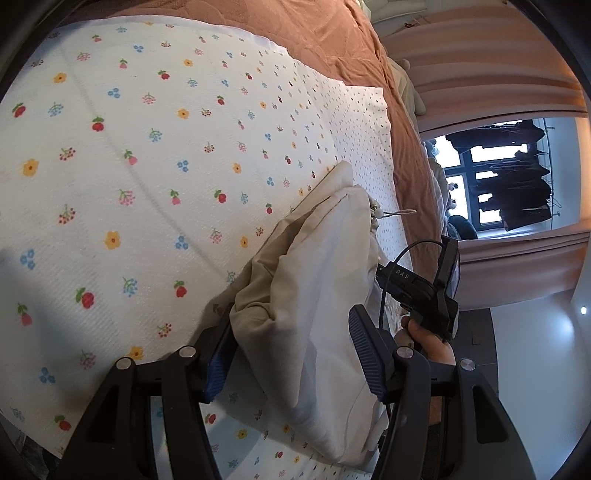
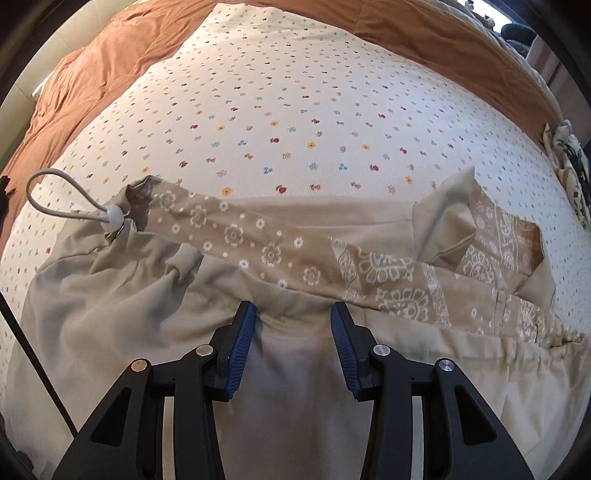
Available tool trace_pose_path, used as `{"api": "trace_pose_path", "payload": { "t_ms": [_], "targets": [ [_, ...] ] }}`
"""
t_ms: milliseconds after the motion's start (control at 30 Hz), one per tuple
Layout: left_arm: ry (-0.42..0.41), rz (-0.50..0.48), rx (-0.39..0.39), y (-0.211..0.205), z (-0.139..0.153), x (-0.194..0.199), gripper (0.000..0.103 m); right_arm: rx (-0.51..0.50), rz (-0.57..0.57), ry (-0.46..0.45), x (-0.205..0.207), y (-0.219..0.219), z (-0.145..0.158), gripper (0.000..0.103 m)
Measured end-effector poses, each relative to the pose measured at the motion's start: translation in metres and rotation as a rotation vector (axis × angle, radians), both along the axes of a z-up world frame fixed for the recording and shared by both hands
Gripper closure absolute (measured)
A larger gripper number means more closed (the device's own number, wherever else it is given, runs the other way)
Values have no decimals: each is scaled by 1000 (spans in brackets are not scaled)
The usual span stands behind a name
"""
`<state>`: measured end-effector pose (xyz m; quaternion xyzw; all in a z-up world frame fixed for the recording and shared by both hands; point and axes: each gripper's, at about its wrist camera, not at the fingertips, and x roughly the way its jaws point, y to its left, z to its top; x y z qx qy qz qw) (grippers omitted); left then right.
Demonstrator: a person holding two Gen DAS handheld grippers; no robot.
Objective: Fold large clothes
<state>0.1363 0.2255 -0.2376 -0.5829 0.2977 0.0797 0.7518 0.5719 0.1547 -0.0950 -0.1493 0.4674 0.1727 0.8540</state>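
Left tool [image 1: 291,354] jaws apart around bunched beige garment [image 1: 317,295], not pinching; right tool [image 2: 293,347] half-open over cloth on bed [image 2: 295,110]. Folding partway; more folds remain.

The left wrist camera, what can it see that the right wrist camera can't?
Only the left wrist view shows a window, pink curtains and a hand holding the other tool. Only the right wrist view shows the flower-patterned band and the cord loop with its white bead. Both show the beige garment, the flowery sheet and the brown blanket.
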Motion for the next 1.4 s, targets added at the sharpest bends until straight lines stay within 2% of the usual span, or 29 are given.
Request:
{"api": "trace_pose_path", "payload": {
  "t_ms": [167,233,300,367,433,467,567,767,967,1167,1267,1400],
  "targets": [
    [8,17,1,-2,0,-2,43,24,-27,-5,11,10,1,63],
    [7,22,-5,-2,-1,-3,44,85,-43,35,17,0,5,63],
    [7,28,-7,1,-2,-5,48,140,-53,38,11,-14,14,63],
    [10,35,-16,5,-4,-5,55,178,-47,17,-3,-31,25,62],
    [15,39,-25,9,-7,-4,70,200,-41,2,-20,-52,32,62],
    [15,38,-31,9,-8,-4,75,211,-38,-7,-31,-65,36,62],
    [-20,27,-55,11,-6,-4,84,245,-43,-4,-57,-102,42,62],
    [-126,-8,-99,10,11,-1,87,320,-85,16,-111,-171,45,62],
    [-241,-63,-125,3,44,10,88,369,-126,39,-170,-215,37,62],
    [-325,-123,-109,-9,83,27,89,383,-149,71,-215,-244,20,63],
    [-358,-153,-110,-18,100,37,89,398,-172,108,-229,-258,12,72],
    [-387,-198,-101,-31,117,47,89,410,-176,176,-239,-259,-15,77]
  ]
}}
